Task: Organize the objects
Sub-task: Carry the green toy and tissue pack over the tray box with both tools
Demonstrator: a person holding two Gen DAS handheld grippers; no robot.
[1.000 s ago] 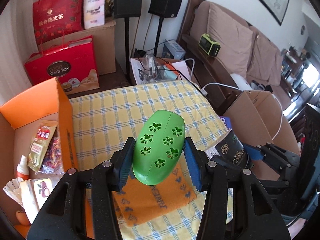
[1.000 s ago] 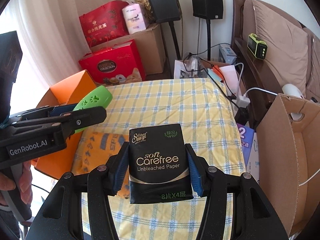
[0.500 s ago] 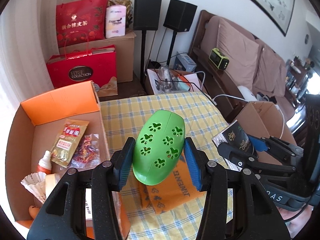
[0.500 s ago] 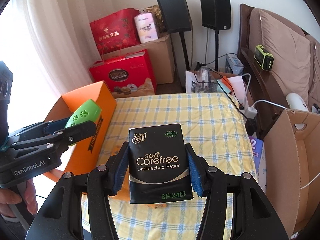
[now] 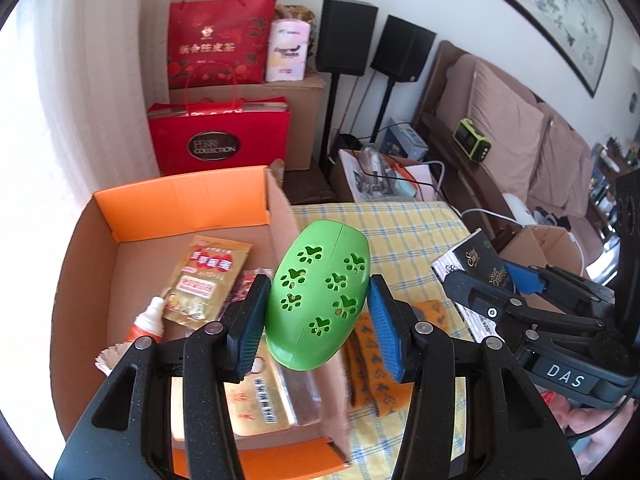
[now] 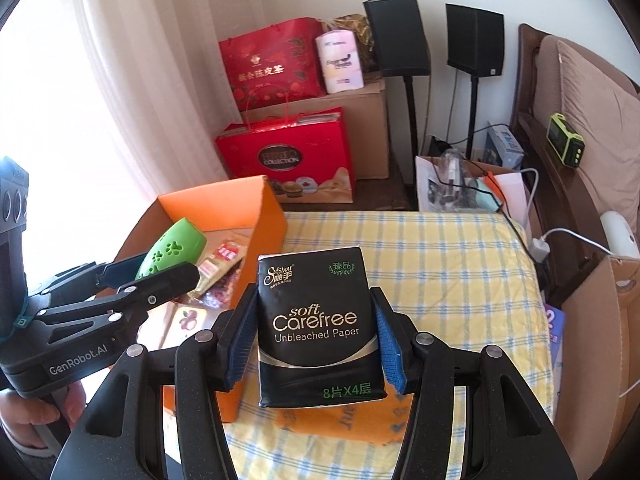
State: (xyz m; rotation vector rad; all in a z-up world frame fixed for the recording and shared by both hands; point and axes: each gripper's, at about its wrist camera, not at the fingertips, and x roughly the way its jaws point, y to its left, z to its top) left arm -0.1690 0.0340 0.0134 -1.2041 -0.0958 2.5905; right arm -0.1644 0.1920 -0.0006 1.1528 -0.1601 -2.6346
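The left tongs (image 5: 318, 312) clamp a green egg-shaped case (image 5: 318, 294) above the orange box (image 5: 180, 204); lower it clear of the packets. The right tongs (image 6: 316, 340) pinch a black tissue pack (image 6: 320, 328) over the checked cloth (image 6: 440, 264).

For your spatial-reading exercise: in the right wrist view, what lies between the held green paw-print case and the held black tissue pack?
In the right wrist view, the orange box's near wall stands between the green paw-print case and the black tissue pack; snack packets lie just inside it.

glossy plastic green case (image 5: 318, 296); shiny-film tissue pack (image 6: 318, 326); cardboard box (image 5: 280, 208).
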